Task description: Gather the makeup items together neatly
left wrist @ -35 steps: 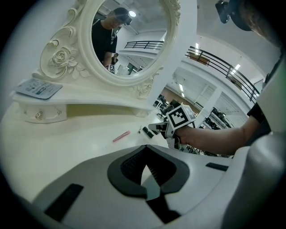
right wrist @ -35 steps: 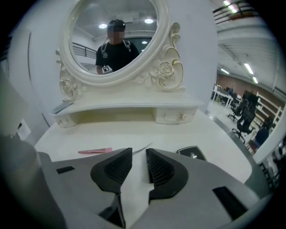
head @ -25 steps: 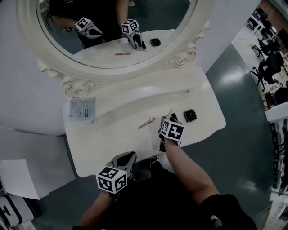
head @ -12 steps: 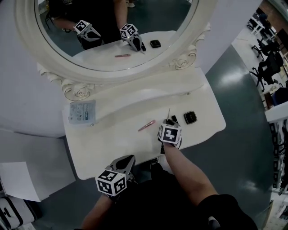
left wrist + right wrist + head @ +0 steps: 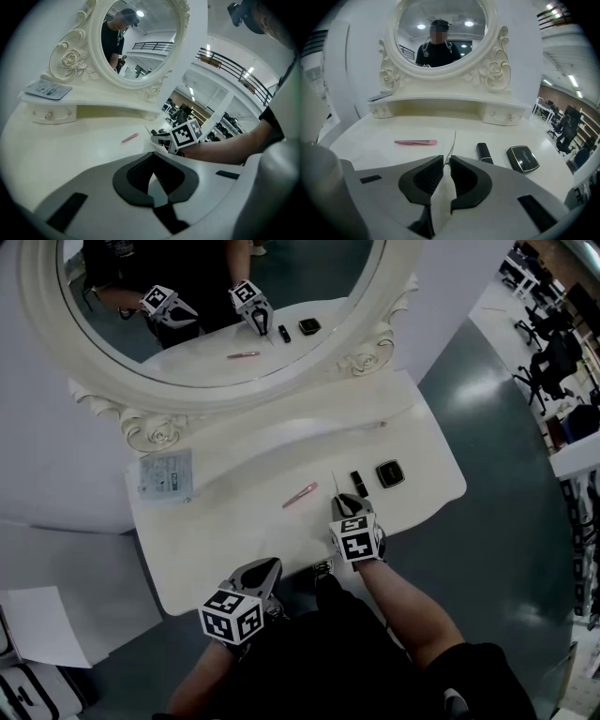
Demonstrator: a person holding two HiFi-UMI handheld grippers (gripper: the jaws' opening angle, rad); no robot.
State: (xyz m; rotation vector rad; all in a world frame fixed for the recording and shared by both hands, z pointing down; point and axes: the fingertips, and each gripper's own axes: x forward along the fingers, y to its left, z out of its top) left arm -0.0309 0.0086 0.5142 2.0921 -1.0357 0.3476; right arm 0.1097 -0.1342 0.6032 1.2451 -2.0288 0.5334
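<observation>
Over the dresser (image 5: pixel 234 549), right tongs (image 5: pixel 446 160) just closed on silver tool (image 5: pixel 453 143); left tongs (image 5: pixel 151 157) shut.

White dressing table (image 5: pixel 234 531) with ornate oval mirror (image 5: pixel 234 397) against a pale wall (image 5: pixel 37 456); glossy dark floor (image 5: pixel 506 549), black office chairs (image 5: pixel 562 362) at right

the left gripper (image 5: pixel 153 157) fills the lower part – its two dark pads meet at the tips, with nothing between them. beyond it lies the cream table top (image 5: pixel 70 145), and on it a slim pink item (image 5: pixel 130 137). just right of this is the right gripper (image 5: pixel 159 137) with its marker cube (image 5: pixel 187 133), on a forearm (image 5: pixel 229 151); its jaws have just been closing, and a thin stick (image 5: pixel 146 129) juts up from between them. behind stands an oval mirror (image 5: pixel 136 47) in a carved cream frame – a person in dark clothes shows in it. a pale blue packet (image 5: pixel 48 88) lies on the raised shelf at left.
</observation>
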